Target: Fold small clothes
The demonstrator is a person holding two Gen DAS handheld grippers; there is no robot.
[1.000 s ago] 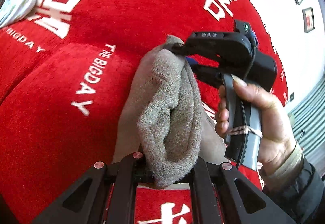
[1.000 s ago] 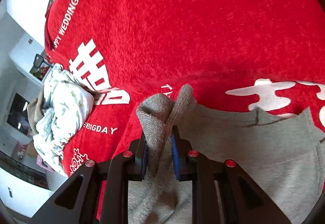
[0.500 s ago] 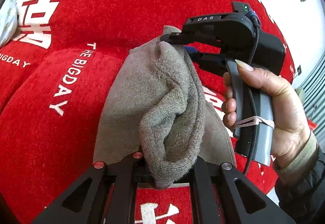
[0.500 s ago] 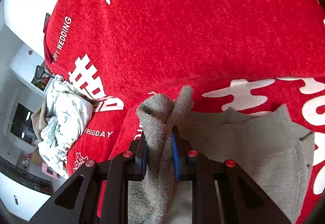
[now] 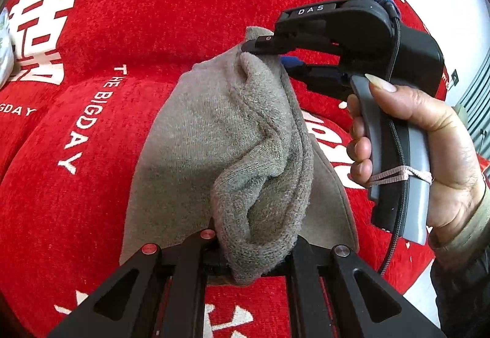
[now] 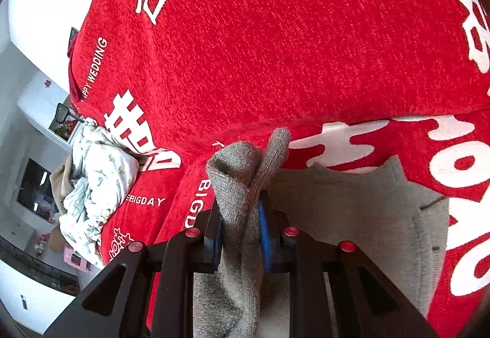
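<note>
A small grey knit garment (image 5: 232, 136) is held up over a red sofa cover, its lower part draped on the cushion (image 6: 352, 209). My left gripper (image 5: 251, 255) is shut on one bunched ribbed edge. My right gripper (image 6: 242, 234) is shut on the opposite bunched edge, whose fabric sticks up between its blue pads (image 6: 263, 230). In the left wrist view the right gripper (image 5: 269, 53) shows at upper right, held by a hand (image 5: 428, 139), pinching the garment's far corner.
The red cover (image 6: 275, 47) with white lettering spans the sofa seat and back. A pile of white floral-print clothes (image 6: 95, 178) lies at the sofa's left end. White walls and shelves stand beyond the pile.
Both grippers have kept their hold and lifted the garment, spreading more of it flat over the cushion. The right gripper has moved up and to the right in the left wrist view.
</note>
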